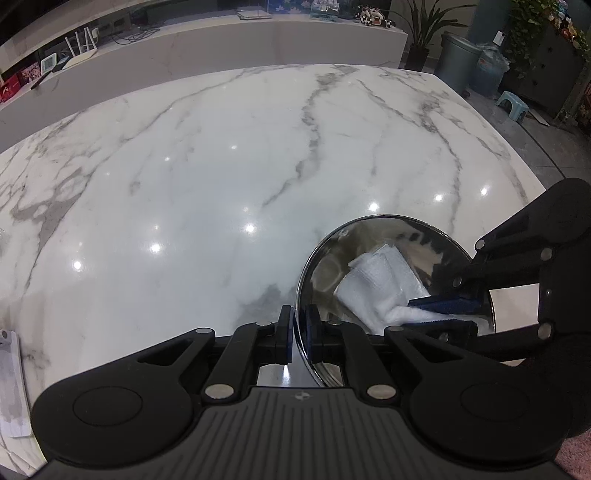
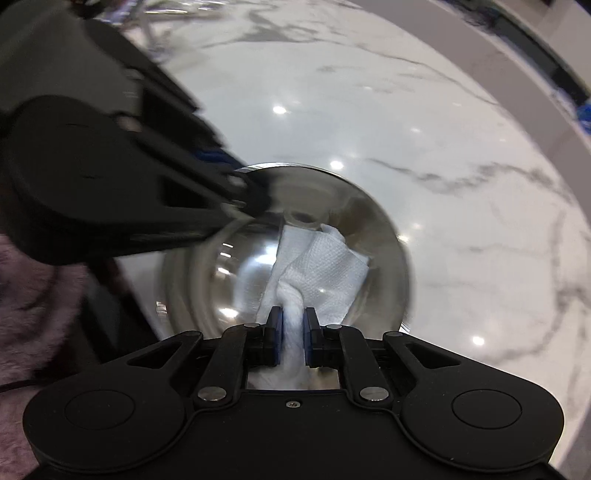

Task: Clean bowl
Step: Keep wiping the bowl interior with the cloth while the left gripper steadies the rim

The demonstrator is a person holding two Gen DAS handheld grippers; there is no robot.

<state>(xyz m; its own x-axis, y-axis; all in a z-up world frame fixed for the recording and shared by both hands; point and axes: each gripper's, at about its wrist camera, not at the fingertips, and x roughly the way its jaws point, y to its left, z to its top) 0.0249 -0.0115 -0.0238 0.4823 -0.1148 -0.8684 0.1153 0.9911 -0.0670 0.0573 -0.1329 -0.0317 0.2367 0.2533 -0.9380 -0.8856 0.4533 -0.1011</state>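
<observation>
A shiny steel bowl (image 1: 332, 266) stands on the marble table near its front right corner. My left gripper (image 1: 298, 328) is shut on the bowl's near rim, one pad outside and one inside. A white paper towel (image 1: 380, 280) lies spread inside the bowl. My right gripper (image 1: 439, 314) reaches into the bowl from the right and is shut on a bunched end of the towel. In the right wrist view the paper towel (image 2: 321, 273) is pinched between the blue pads of the right gripper (image 2: 293, 325), above the bowl (image 2: 236, 280). The left gripper (image 2: 251, 192) grips the rim at upper left.
The marble table (image 1: 221, 166) stretches wide to the left and back. A strip of paper (image 1: 13, 384) lies at its left edge. Beyond the table are a low white shelf (image 1: 221, 33), a grey bin (image 1: 458, 59), a plant and a small stool (image 1: 511, 105). A fuzzy pink sleeve (image 2: 29, 314) shows at left.
</observation>
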